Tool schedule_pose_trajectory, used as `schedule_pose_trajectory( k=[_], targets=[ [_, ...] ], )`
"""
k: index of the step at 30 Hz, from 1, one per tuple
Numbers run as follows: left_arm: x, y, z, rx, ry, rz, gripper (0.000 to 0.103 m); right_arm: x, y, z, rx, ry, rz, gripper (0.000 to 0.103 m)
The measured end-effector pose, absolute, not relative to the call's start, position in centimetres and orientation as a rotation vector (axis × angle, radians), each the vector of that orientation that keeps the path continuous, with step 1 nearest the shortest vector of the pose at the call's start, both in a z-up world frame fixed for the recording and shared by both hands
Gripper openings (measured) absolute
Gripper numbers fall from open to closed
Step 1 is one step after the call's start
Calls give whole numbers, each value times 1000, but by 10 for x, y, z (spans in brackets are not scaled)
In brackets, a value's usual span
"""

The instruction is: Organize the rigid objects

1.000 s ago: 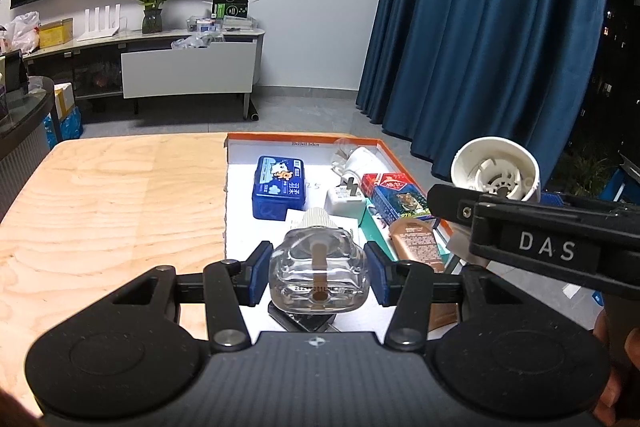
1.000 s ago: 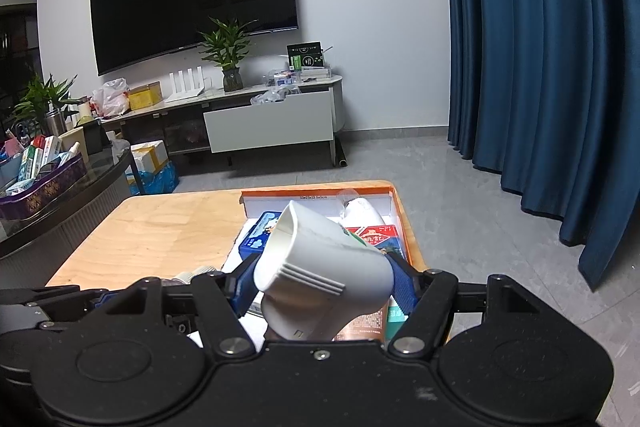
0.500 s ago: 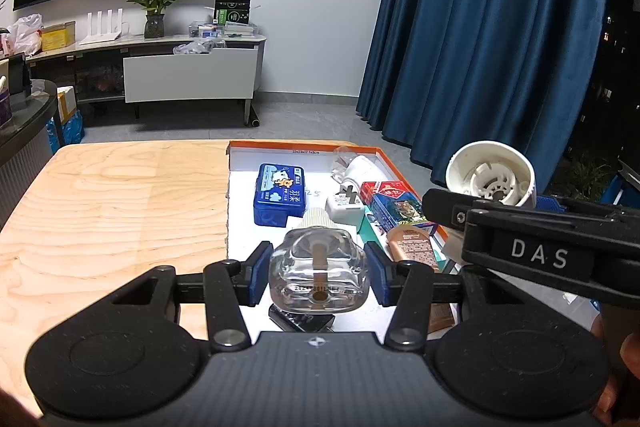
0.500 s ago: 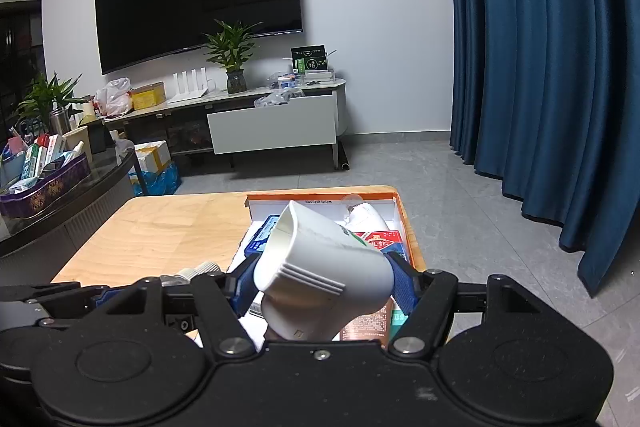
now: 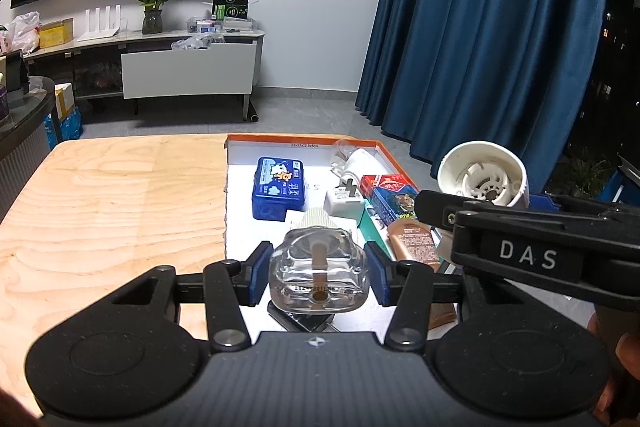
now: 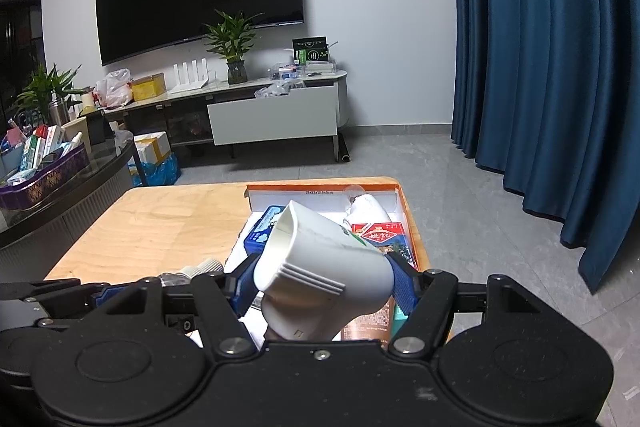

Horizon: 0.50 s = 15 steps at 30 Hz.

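- Little change is seen against a second ago: only a slight shift in framing, with both hands kept where they were and both grips unchanged.
- The left gripper (image 5: 318,277) is clenched on a clear glass bottle (image 5: 318,273) with a ribbed white cap; the bottle is held above the near end of the orange-rimmed box (image 5: 304,138).
- The right gripper (image 6: 322,285) is clamped on a white plastic housing (image 6: 320,279), tilted with its open mouth up and away, held over the right side of the same box.
- This is judged a pause with both parts lifted; neither has yet been set down or joined, so the sorting step is unfinished.
- In the box a blue tin (image 5: 279,193), a white plug adapter (image 5: 345,201), a red-and-blue carton (image 5: 390,197) and a copper-coloured tube (image 5: 412,241) are laid close together.
- The right half of the box is crowded, leaving little room there; a bare white patch is seen along its left side, beside the tin.
- The wooden surface (image 5: 112,211) to the left of the box is seen as a further place for putting things down.
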<state>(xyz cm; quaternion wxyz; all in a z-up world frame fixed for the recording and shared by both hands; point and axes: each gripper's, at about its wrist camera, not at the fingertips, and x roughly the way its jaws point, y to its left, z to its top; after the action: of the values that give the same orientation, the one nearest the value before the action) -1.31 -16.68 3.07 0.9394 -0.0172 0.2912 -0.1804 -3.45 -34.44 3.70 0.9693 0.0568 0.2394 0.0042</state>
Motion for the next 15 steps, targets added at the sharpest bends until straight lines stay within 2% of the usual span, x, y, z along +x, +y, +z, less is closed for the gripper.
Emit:
schedule_pose_trajectory(
  k=[15],
  targets=[
    [-11, -169, 27, -24, 609, -371, 50, -25, -342, 35, 106, 504, 8, 79]
  ],
)
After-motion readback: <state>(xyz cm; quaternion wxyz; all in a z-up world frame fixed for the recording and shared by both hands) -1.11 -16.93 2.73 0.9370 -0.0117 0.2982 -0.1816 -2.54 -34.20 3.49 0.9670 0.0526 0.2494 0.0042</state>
